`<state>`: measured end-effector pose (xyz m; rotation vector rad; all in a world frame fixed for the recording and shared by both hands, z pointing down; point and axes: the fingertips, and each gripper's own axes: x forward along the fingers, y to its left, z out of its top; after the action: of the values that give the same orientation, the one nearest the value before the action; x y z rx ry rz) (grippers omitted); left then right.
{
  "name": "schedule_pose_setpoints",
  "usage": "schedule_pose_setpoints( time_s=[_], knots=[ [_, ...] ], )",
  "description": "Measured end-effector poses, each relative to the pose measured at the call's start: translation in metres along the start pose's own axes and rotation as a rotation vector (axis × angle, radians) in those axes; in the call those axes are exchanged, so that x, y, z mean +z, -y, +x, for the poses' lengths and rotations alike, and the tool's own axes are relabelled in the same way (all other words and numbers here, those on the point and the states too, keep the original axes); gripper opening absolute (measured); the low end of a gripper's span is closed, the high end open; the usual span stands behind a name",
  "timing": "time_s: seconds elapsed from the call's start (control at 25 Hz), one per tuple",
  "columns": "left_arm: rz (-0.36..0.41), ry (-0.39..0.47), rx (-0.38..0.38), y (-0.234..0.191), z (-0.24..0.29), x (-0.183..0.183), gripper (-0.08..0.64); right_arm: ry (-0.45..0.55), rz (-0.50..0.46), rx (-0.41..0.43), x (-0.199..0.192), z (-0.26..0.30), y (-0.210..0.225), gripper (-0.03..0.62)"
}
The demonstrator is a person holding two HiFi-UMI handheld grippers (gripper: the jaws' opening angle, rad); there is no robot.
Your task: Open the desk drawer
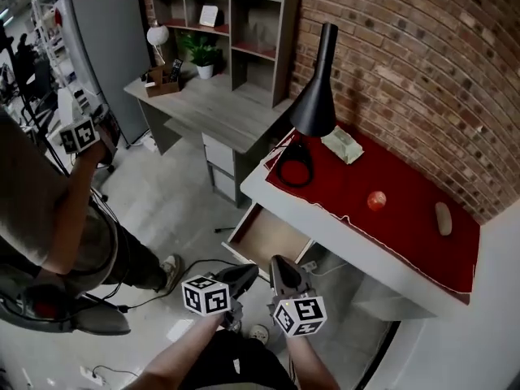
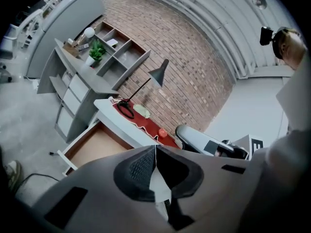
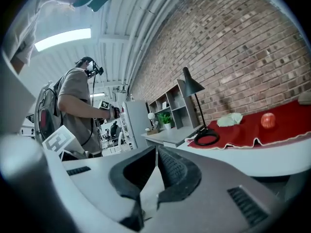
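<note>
Wooden drawer (image 1: pixel 268 236) stands pulled out beneath the white, red-covered bench (image 1: pixel 357 246); left tool (image 2: pixel 155 147) and right tool (image 3: pixel 156 150) both have jaws pressed together, holding nothing.

The wall (image 1: pixel 390 47) on the right is seen as rough red brick with pale mortar. A red cloth (image 1: pixel 398 218) with a pale hem is laid over the smooth, matt white desk (image 1: pixel 357 250). The drawer (image 1: pixel 272 238) is lined with pale, wood-look board. The lamp (image 1: pixel 315 96) is finished in matt black. The far desk (image 1: pixel 227 108) is faced in grey wood grain. The floor (image 1: pixel 171 193) is shown as smooth grey concrete. The left gripper (image 2: pixel 155 148) and right gripper (image 3: pixel 156 150) are seen in matt grey plastic, with black textured pads (image 2: pixel 141 168).
</note>
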<state>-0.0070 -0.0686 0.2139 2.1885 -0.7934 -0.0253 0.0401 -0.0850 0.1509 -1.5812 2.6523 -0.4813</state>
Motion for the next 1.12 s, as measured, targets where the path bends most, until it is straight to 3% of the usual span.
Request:
schedule_pose_setpoints(
  time_s=[0.16,0.56,0.8,1.12],
  knots=[
    [0.124,0.0,-0.047,0.023,-0.009,0.028,0.014,0.078,-0.003,0.02,0.038,-0.009,-0.013,0.023],
    [0.506,0.037,-0.122,0.099,0.015,0.076,0.014,0.295,0.006,-0.101,0.097,-0.049,0.003,0.023],
    [0.537,0.11,-0.133,0.127,0.031,0.084,0.015,0.271,-0.078,-0.169,0.108,-0.069,0.007,0.023],
    [0.609,0.08,-0.147,0.136,0.047,0.064,0.015,0.265,-0.114,-0.343,0.097,-0.104,0.025,0.023]
  ],
)
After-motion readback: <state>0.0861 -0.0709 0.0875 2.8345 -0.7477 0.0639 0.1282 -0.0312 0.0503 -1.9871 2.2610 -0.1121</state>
